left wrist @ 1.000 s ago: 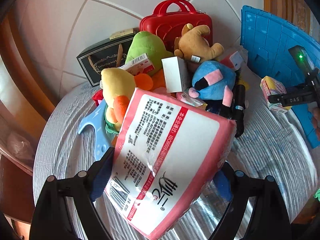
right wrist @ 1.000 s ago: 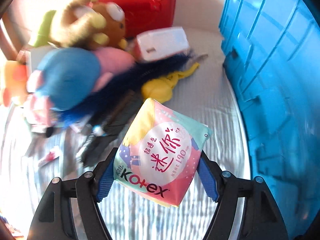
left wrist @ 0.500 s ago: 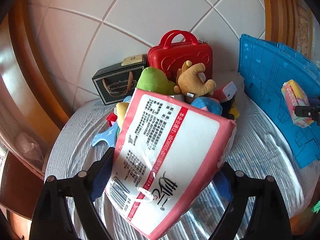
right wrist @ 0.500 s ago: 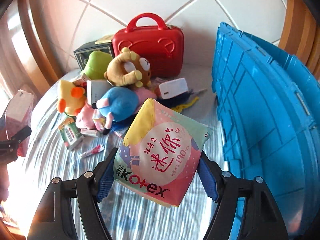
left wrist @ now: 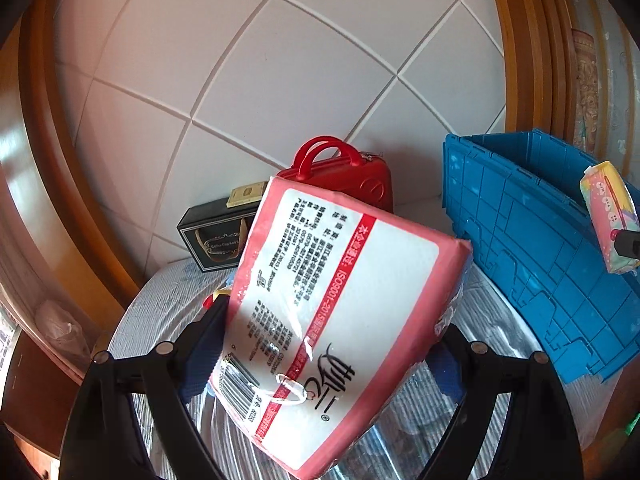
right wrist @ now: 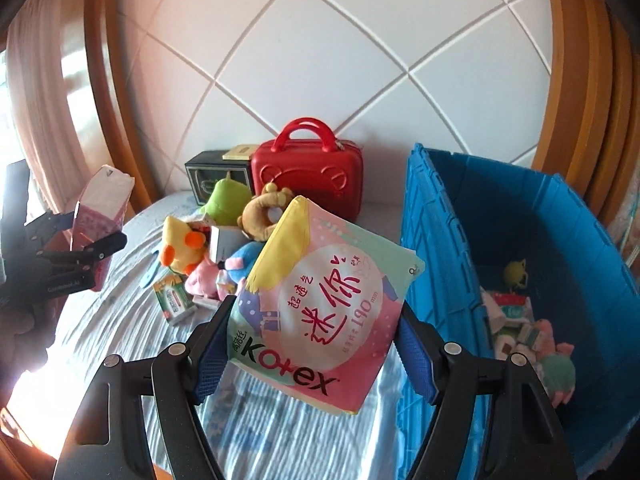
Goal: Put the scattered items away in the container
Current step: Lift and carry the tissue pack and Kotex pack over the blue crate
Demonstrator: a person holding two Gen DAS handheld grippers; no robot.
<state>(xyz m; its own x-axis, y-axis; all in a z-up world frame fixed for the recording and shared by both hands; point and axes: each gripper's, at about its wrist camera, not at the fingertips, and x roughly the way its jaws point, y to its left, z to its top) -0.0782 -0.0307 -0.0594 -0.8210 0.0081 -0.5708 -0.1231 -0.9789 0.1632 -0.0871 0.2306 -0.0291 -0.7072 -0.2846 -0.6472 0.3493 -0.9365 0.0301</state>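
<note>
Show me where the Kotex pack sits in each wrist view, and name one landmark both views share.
Left wrist view: the Kotex pack shows at the far right edge, seen edge-on above the wall of the blue crate.
Right wrist view: it fills the lower centre, clamped in the right gripper.
Shared landmark: the red case with a handle, standing against the tiled wall.

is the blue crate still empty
No, the right wrist view shows the blue crate already holding several small toys and packets at its bottom.
</note>
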